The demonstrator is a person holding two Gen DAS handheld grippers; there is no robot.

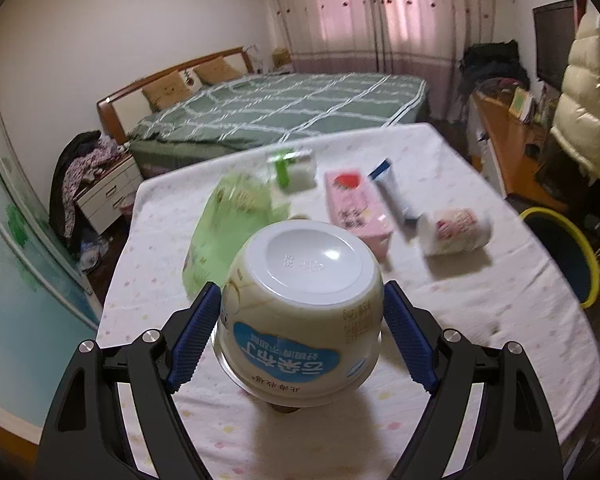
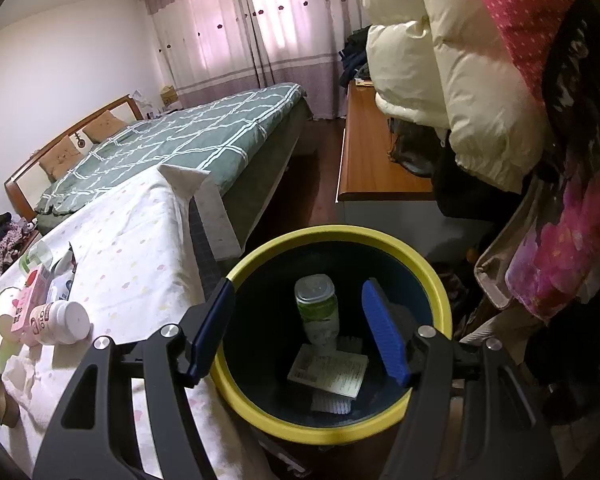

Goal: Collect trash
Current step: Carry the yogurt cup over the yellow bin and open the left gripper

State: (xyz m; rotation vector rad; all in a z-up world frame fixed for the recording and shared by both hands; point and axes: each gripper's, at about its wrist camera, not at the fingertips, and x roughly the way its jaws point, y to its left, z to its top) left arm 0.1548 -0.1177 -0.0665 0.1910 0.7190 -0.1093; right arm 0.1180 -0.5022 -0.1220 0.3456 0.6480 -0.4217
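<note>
Table (image 1: 460,300), white dotted cloth: litter at 12 o'clock of left gripper — green pouch (image 1: 228,224), pink carton (image 1: 356,204), tube (image 1: 392,188), fallen bottle (image 1: 456,230).
Yellow-rimmed bin (image 2: 340,236) off table's edge, below right gripper (image 2: 300,332), jaws released and empty; jar (image 2: 318,308) and cards already inside.
Left gripper (image 1: 300,328): inverted pudding cup (image 1: 300,304) clamped between blue pads, clear of cloth.
Risk, judged: rounded glossy wall may slip from pads during carry; cup then drops short of bin.

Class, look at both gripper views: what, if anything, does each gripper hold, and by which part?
The left gripper clamps the upside-down pudding cup by its side walls. The right gripper holds nothing, open above the bin.
</note>
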